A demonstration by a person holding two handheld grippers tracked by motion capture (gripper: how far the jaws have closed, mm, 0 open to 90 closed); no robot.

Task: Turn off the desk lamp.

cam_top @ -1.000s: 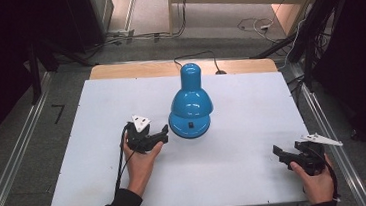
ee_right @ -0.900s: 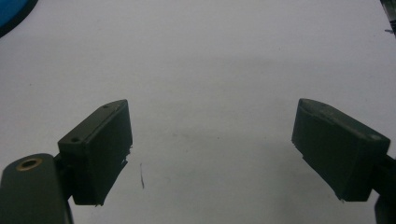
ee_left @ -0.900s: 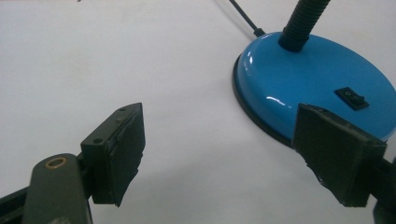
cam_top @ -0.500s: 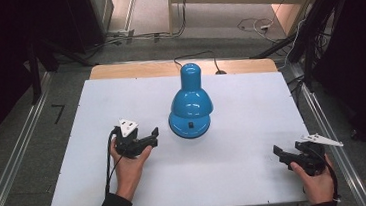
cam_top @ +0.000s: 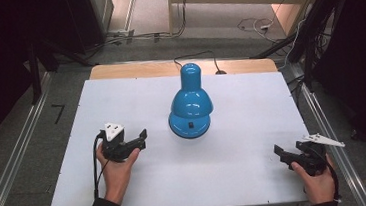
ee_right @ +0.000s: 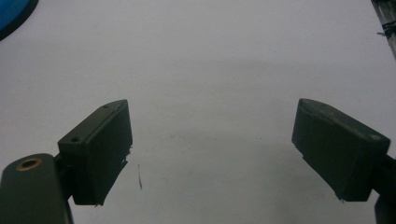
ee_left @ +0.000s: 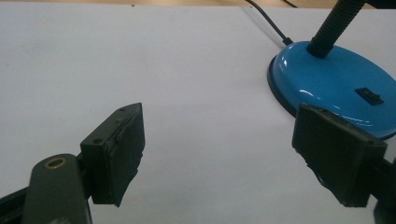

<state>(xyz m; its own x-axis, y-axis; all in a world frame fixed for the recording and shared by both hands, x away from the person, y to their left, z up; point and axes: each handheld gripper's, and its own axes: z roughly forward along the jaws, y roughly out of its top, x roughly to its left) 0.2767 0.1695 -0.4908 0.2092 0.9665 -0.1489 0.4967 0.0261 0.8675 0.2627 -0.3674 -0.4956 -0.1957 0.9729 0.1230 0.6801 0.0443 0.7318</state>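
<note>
A blue desk lamp (cam_top: 190,105) stands near the middle of the white table (cam_top: 244,143), its shade bent down over its round base. My left gripper (cam_top: 141,140) is left of the lamp, apart from it, pointing toward it with its jaws open and nothing between them. In the left gripper view the lamp base (ee_left: 336,88) with its black switch lies ahead of the left gripper (ee_left: 219,154), to the right. My right gripper (cam_top: 281,155) rests near the table's front right corner, open and empty. In the right gripper view the right gripper (ee_right: 210,149) faces bare table.
The lamp's black cable (cam_top: 202,56) runs off the back edge over a wooden strip (cam_top: 133,69). Metal rails (cam_top: 13,163) line the floor on both sides of the table. A sliver of the blue lamp base (ee_right: 11,11) shows in the right gripper view.
The left hand has drawn its gripper leftward, away from the lamp base. The right hand and the lamp have stayed put.
</note>
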